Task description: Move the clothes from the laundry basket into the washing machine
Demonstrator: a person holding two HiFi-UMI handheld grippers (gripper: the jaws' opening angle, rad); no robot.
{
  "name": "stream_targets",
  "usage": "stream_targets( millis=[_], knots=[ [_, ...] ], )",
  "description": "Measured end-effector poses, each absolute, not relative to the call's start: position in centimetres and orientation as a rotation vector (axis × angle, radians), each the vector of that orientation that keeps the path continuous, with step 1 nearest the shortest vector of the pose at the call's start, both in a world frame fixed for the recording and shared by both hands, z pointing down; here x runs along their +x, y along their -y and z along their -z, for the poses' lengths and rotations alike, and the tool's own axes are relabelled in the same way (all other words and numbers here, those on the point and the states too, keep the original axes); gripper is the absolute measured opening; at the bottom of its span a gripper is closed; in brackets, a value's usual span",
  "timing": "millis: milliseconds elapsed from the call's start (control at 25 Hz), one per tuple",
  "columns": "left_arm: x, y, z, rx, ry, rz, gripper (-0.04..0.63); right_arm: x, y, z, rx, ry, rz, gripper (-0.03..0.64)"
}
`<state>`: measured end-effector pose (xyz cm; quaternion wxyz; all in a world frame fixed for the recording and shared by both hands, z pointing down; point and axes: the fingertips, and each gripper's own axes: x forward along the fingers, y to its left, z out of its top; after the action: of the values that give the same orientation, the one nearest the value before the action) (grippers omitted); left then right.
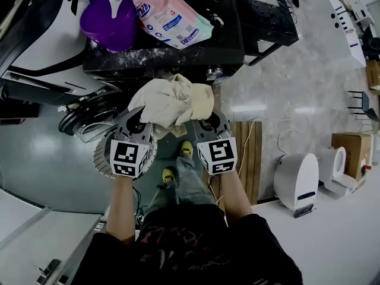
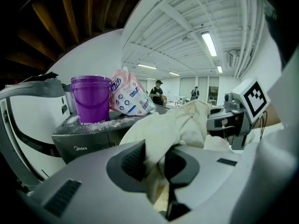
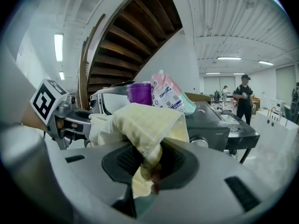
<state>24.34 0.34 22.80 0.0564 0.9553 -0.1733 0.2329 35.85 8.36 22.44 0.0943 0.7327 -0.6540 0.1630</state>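
A cream-coloured cloth [image 1: 172,103] hangs bunched between my two grippers, in front of the dark washing machine [image 1: 178,55]. My left gripper [image 1: 144,125] is shut on the cloth's left part; in the left gripper view the fabric [image 2: 173,132] is pinched between its jaws [image 2: 155,164]. My right gripper [image 1: 203,123] is shut on the yellowish right part [image 3: 145,125], which folds over its jaws [image 3: 148,164]. The machine's round door [image 1: 89,120] stands open at the left, its drum opening hidden behind the cloth. No laundry basket shows.
A purple bucket [image 1: 110,19] and a pink detergent pouch [image 1: 172,18] sit on the machine's top. A wooden pallet [image 1: 249,153] lies at the right, with white appliances [image 1: 297,183] and a cardboard box [image 1: 350,150] beyond. People stand far off in the room [image 3: 243,97].
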Motion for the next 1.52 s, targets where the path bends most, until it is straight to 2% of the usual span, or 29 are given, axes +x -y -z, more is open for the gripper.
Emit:
stream_targets(
  millis=[1000,1520],
  knots=[
    [22.8,3.0,-35.5,2.767,0.589,-0.602,0.066,34.7,-5.1,-33.6,2.182,1.923,-0.464,0.089],
    [23.5,4.0,-44.1,2.763,0.682,-0.516,0.066,35.7,-4.6,-42.8,2.255,1.937,-0.445,0.092]
  ],
)
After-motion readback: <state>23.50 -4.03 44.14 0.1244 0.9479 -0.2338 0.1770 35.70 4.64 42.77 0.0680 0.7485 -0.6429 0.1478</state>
